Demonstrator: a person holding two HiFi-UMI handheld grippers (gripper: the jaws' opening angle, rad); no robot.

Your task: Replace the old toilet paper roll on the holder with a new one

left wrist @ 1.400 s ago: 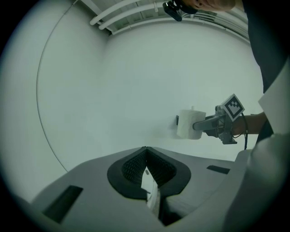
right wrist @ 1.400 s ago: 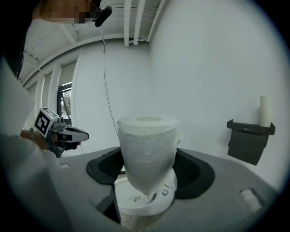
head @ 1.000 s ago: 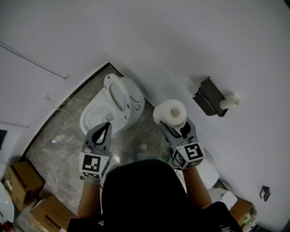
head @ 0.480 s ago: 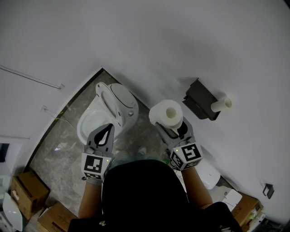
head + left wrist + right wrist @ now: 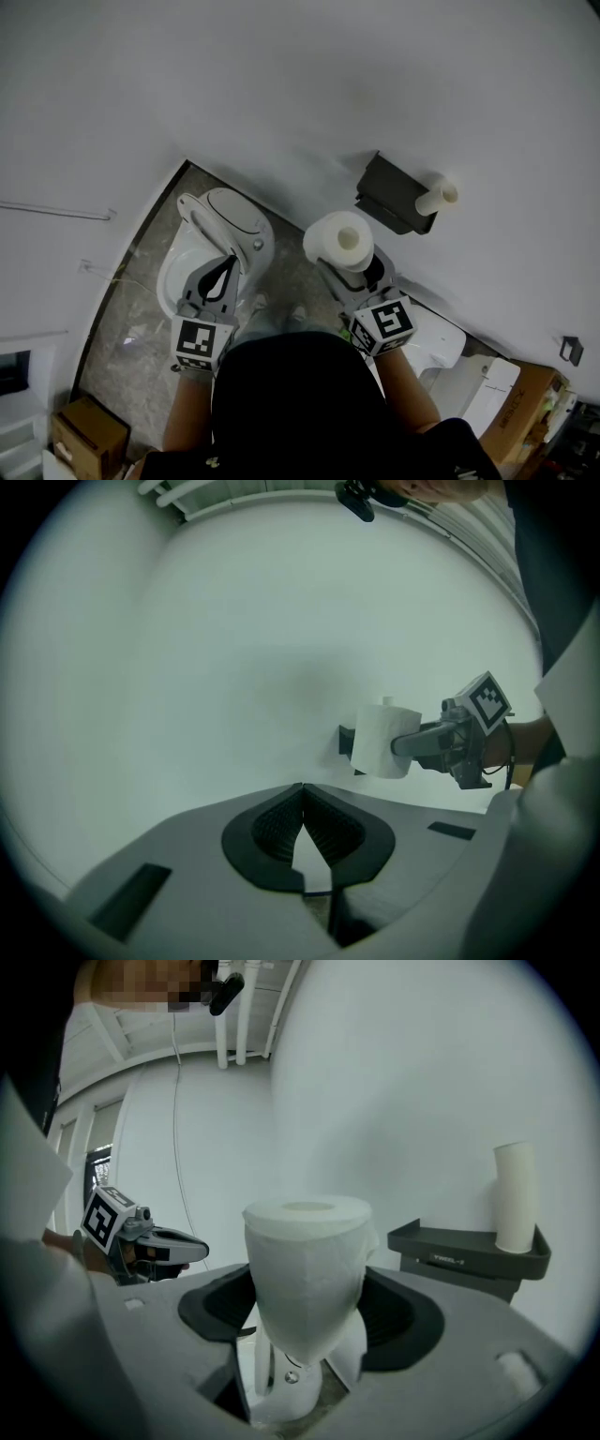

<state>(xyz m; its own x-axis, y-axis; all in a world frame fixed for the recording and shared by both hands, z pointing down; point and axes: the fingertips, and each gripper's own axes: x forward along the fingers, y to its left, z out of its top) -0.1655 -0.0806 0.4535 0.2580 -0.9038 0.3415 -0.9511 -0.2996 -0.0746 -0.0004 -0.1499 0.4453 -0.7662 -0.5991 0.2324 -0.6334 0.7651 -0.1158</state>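
My right gripper (image 5: 349, 253) is shut on a full white toilet paper roll (image 5: 339, 240), held upright between the jaws (image 5: 305, 1269). A dark wall holder (image 5: 387, 194) hangs on the white wall just beyond and right of the roll. An empty cardboard tube (image 5: 436, 197) stands on its shelf (image 5: 514, 1197). The left gripper (image 5: 219, 277) is shut with nothing in it, over the toilet. In the left gripper view the pads (image 5: 302, 832) meet, and the roll (image 5: 383, 740) shows at right.
A white toilet (image 5: 211, 239) with its lid up stands on the grey marble floor (image 5: 122, 366) below the left gripper. A white bin (image 5: 441, 342) and cardboard boxes (image 5: 88, 433) sit by the walls. A small dark hook (image 5: 569, 349) is on the wall at right.
Both grippers and the view have shifted toward the wall holder; the roll in the right gripper now sits closer to the holder. Both jaws stay as they were.
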